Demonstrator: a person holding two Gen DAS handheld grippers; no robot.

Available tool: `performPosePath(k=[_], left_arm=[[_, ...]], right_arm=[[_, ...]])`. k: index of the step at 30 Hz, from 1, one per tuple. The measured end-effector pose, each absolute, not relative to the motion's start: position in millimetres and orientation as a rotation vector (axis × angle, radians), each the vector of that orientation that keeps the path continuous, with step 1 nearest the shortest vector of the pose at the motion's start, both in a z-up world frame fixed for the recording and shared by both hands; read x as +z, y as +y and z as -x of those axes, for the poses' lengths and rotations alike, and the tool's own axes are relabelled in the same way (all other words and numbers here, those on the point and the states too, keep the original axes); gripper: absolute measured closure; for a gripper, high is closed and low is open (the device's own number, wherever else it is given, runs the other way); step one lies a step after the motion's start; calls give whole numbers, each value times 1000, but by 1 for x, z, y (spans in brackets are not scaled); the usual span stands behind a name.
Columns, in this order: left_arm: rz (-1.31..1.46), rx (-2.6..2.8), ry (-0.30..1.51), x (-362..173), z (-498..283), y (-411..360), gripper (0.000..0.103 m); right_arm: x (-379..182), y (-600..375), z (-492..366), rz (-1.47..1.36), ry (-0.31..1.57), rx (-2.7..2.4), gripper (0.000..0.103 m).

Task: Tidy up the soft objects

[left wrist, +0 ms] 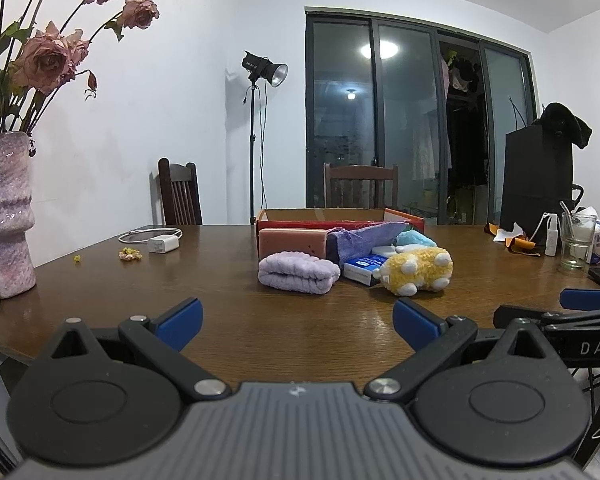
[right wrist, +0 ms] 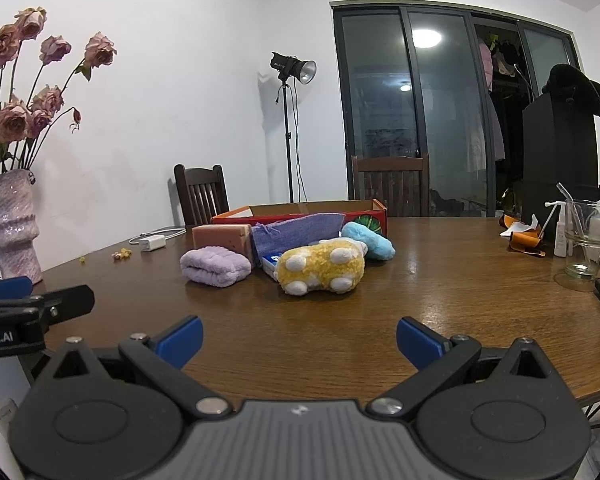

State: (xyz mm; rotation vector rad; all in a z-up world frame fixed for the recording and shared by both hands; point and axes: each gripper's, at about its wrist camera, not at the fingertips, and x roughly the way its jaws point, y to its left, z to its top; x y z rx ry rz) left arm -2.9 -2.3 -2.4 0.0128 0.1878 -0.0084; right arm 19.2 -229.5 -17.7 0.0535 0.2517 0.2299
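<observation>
A pile of soft things lies mid-table in front of a red cardboard box [left wrist: 300, 224] [right wrist: 236, 216]: a rolled lilac towel [left wrist: 298, 272] [right wrist: 215, 266], a pink sponge block [left wrist: 292, 240] [right wrist: 220, 236], a purple cloth pouch [left wrist: 360, 238] [right wrist: 296, 232], a yellow plush with white spots [left wrist: 418, 270] [right wrist: 320, 266] and a blue plush [left wrist: 414, 239] [right wrist: 368, 240]. A blue-and-white packet [left wrist: 360, 270] lies among them. My left gripper [left wrist: 298, 324] and right gripper [right wrist: 300, 340] are both open and empty, near the table's front edge, well short of the pile.
A pink vase of dried roses [left wrist: 4, 212] [right wrist: 12, 224] stands at the left. A white charger with cable [left wrist: 162, 244] [right wrist: 152, 242] lies behind it. A glass with a straw [left wrist: 576, 240] [right wrist: 586, 244], a small bottle and wrappers sit at the right. Chairs stand behind the table.
</observation>
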Motion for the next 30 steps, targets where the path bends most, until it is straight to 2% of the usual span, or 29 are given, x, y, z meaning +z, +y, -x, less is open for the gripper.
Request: performPosePath(k=[24, 30], left_arm=[[-30, -11, 183, -4, 2, -4, 0], [-24, -37, 213, 6, -19, -1, 0]], right_arm=[[-19, -229, -21, -57, 256, 231, 0], [-12, -232, -40, -74, 235, 226, 0]])
